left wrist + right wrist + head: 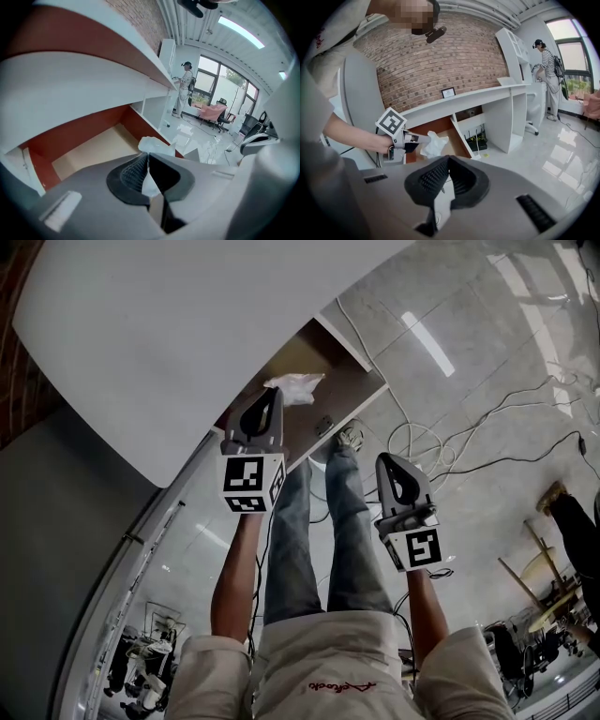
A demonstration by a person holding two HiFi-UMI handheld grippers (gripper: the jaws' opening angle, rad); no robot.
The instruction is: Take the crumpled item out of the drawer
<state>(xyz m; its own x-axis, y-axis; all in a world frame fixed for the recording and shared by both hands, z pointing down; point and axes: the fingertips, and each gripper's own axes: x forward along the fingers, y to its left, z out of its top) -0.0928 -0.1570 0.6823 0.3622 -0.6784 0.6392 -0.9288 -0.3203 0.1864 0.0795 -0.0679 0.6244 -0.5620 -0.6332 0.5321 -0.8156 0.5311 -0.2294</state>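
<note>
A crumpled white item (296, 385) is pinched in my left gripper (272, 396), which is shut on it just above the front of the open drawer (330, 390). In the left gripper view the crumpled item (157, 145) sticks out past the closed tips of the left gripper (146, 155), over the drawer's bare beige bottom (89, 147). The right gripper view shows the left gripper (416, 138) from the side, the crumpled item (433, 143) hanging at its tip. My right gripper (390, 461) is off to the right over the floor, shut and empty, and its tips (448, 159) touch.
The drawer belongs to a white desk (169, 334) with red-brown inner walls. Cables (441, 437) trail over the tiled floor at the right. An open shelf compartment (478, 138) beside the drawer holds a small device. Farther off, a person (186, 89) stands by chairs (213, 112).
</note>
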